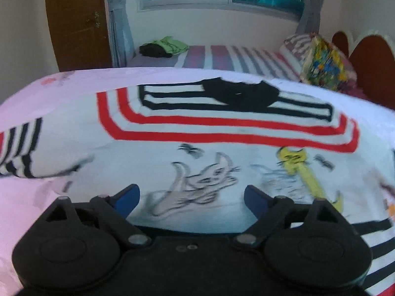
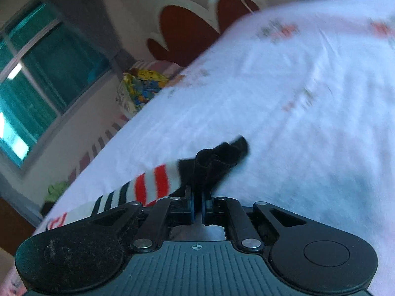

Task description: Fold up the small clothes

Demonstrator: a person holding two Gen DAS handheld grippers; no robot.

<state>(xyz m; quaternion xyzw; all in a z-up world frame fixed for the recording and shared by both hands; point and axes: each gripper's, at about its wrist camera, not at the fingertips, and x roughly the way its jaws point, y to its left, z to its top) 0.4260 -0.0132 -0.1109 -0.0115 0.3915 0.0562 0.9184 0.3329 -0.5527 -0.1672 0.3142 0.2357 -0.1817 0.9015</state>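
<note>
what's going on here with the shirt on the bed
A person with a handheld gripper in each hand is folding a small striped shirt spread flat on a pink-and-white bedsheet. The right gripper is shut on the black cuff of a sleeve, lifting it off the sheet. The left gripper hangs open over the cat print on the shirt's front, gripping nothing. A folded green and black pile sits on the far bed.

Items counted: one striped cartoon-print shirt [image 1: 222, 153], two beds, one folded clothes pile [image 1: 164, 46], two grippers.
</note>
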